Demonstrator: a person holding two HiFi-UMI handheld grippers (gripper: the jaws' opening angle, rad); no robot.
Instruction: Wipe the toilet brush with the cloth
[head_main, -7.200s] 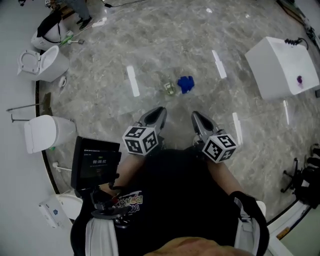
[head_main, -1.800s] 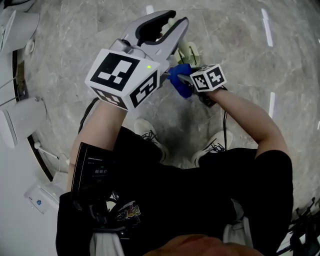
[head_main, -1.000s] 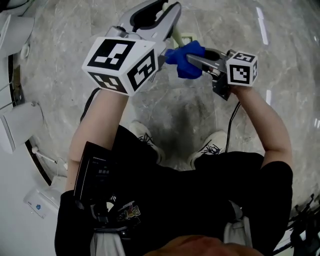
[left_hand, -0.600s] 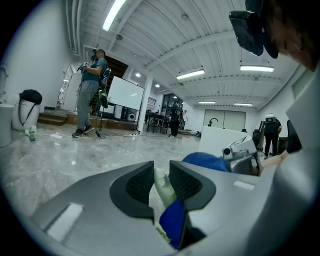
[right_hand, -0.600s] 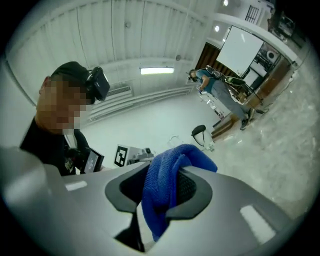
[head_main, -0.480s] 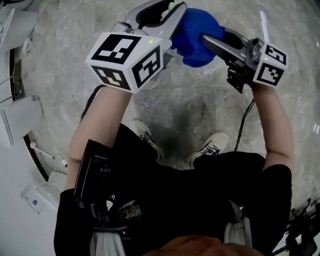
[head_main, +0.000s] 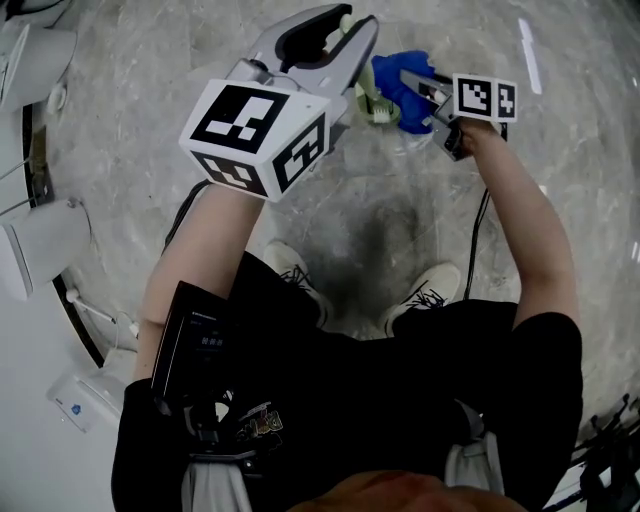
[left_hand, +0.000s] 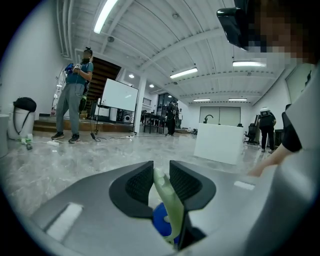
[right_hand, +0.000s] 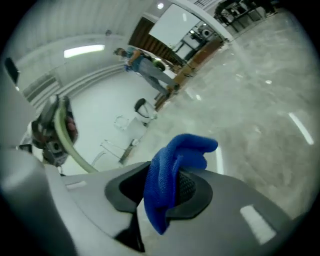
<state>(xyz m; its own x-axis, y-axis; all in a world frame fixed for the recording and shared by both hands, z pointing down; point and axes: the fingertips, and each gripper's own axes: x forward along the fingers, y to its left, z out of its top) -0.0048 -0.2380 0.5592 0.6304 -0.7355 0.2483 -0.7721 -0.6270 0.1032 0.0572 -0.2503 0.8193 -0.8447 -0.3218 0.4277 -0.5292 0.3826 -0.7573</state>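
My left gripper (head_main: 350, 28) is shut on the pale green toilet brush (head_main: 372, 103), which hangs from its jaws. In the left gripper view the brush handle (left_hand: 163, 192) stands pinched between the two pads of the left gripper (left_hand: 161, 172). The blue cloth (head_main: 398, 85) is bunched in my right gripper (head_main: 418, 88), right beside the brush's lower part; I cannot tell whether the two touch. The right gripper view shows the cloth (right_hand: 172, 167) clamped in the right gripper (right_hand: 165, 186), with the brush's curved green stem (right_hand: 67, 142) off to the left.
White toilets (head_main: 40, 245) stand along the left wall. The grey marble floor (head_main: 380, 220) lies below, with the person's shoes (head_main: 290, 268) on it. A dark screen (head_main: 195, 345) hangs at the person's chest. A white cabinet (left_hand: 220, 144) and standing people (left_hand: 75, 95) are far off.
The right gripper with the cloth has dropped away from the camera and shifted left, from beside the left jaws down to the brush's lower part. The left gripper has held still.
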